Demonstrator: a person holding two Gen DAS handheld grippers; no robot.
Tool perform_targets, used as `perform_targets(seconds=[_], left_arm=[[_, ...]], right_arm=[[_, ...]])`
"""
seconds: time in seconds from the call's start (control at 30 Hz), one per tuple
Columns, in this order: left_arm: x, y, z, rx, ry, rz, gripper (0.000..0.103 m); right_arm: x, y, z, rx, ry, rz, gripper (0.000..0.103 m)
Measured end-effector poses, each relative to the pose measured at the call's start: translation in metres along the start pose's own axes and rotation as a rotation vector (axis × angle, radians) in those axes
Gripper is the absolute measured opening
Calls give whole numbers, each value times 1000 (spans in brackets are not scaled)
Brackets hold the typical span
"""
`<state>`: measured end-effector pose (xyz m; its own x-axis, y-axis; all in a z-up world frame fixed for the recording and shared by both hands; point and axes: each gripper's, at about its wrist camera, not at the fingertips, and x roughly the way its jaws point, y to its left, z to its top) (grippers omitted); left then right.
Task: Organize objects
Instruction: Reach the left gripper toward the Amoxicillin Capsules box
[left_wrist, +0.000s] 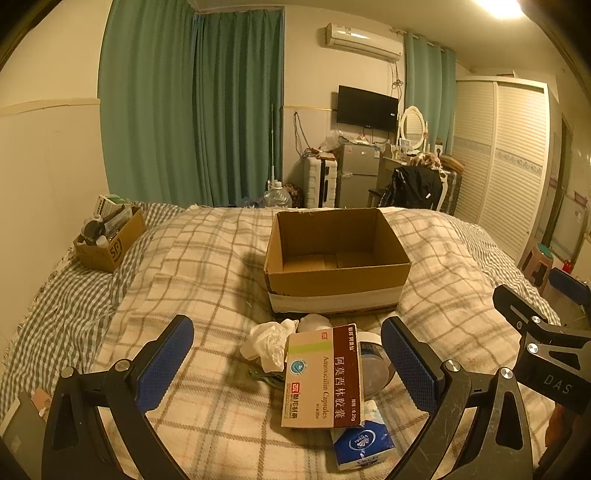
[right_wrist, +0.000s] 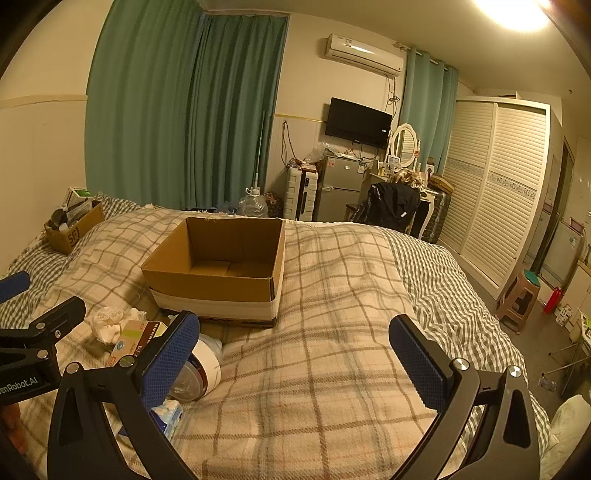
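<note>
- The open brown corrugated cardboard box (left_wrist: 337, 258), banded with pale tape low on its walls, is sitting empty on the bed beyond the clutter, its mouth facing up, probably so it can take the loose items.
- The things to organize are lying in a small heap on the cream plaid woven blanket (left_wrist: 207, 280), just in front of that box, seemingly dumped there within reach of both tools.
- The flat rectangular cardboard medicine carton with a maroon stripe (left_wrist: 323, 376) is resting on top of the heap, tilted, partly covering a blue-and-white soft plastic tissue packet (left_wrist: 364, 445) and a round white jar with a clear lid (left_wrist: 373, 363).
- A crumpled white tissue wad (left_wrist: 267, 343), soft and irregular, is lying beside the carton's left edge.
- The left gripper (left_wrist: 288, 365) is hovering with its blue textured rubber pads wide apart, straddling the carton without touching it, which looks like lining up for a first pick.
- The right gripper (right_wrist: 295, 362) is likewise standing fully apart and holding nothing, over bare blanket to the right of the heap.
- A smaller brown cardboard box printed with letters (left_wrist: 110, 242), already full of oddments, is sitting well apart at the bed's far left.
</note>
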<state>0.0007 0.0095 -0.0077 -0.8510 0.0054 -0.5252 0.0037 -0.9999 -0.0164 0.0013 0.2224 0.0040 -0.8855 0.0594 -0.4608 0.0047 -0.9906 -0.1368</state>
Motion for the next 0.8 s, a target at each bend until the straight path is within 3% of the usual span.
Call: perform_targets(seconds=[0.63,0.8], left_arm=[[-3,-3,-3,0,-6,2,103],[5,-5,-8,-3,43,-9,103]], right_arm=[[-3,-2,1,-6,-6,-10,103],[2,-2,-3,-10,14,-6,103]])
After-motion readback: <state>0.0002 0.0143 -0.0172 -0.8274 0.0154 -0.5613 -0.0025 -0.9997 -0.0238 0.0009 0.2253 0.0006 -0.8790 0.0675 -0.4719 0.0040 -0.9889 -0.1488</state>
